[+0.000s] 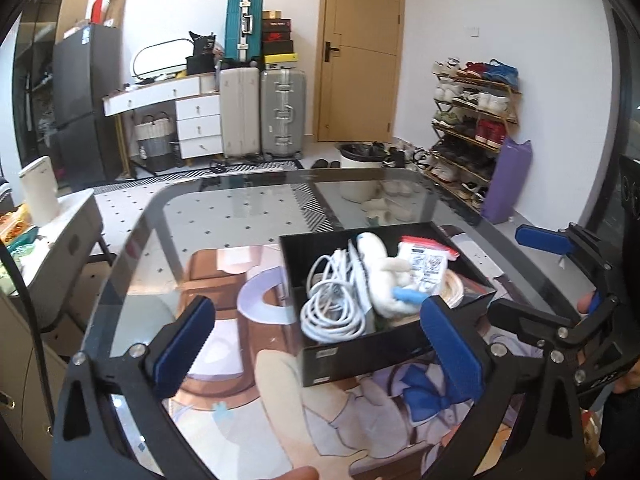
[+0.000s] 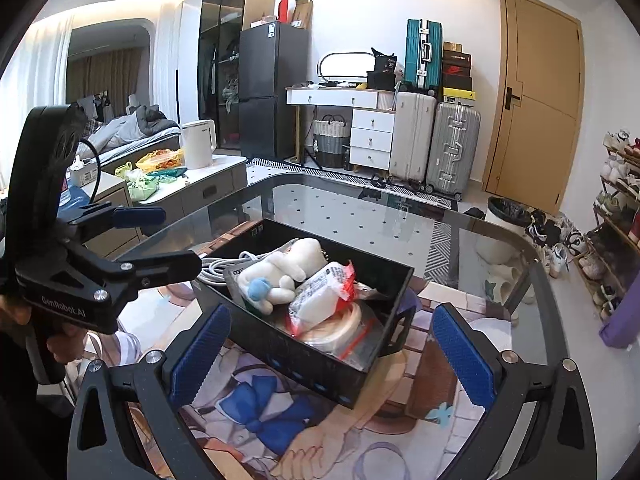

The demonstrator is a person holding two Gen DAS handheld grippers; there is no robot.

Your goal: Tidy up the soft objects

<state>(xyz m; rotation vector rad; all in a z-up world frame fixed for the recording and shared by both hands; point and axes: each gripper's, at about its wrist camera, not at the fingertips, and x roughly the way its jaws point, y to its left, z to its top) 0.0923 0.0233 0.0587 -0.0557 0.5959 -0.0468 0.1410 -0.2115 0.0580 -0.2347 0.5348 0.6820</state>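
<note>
A black open box (image 1: pixel 356 354) (image 2: pixel 308 364) stands on the glass table. In it lie a white plush toy (image 1: pixel 386 280) (image 2: pixel 286 270) with a blue part, a coiled white cable (image 1: pixel 334 300) (image 2: pixel 218 268), a red-edged plastic packet (image 1: pixel 426 264) (image 2: pixel 324 296) and a roll of tape (image 2: pixel 334 326). My left gripper (image 1: pixel 320 348) is open and empty, just in front of the box. My right gripper (image 2: pixel 332 356) is open and empty, its fingers on either side of the box's near corner. Each gripper shows in the other's view.
The glass table (image 1: pixel 224 208) (image 2: pixel 480 240) lies over a printed anime mat. A low white cabinet with a kettle (image 2: pixel 198 146) stands left. Suitcases (image 1: pixel 264 112), a door, a bin (image 2: pixel 506 216) and a shoe rack (image 1: pixel 472 120) stand behind.
</note>
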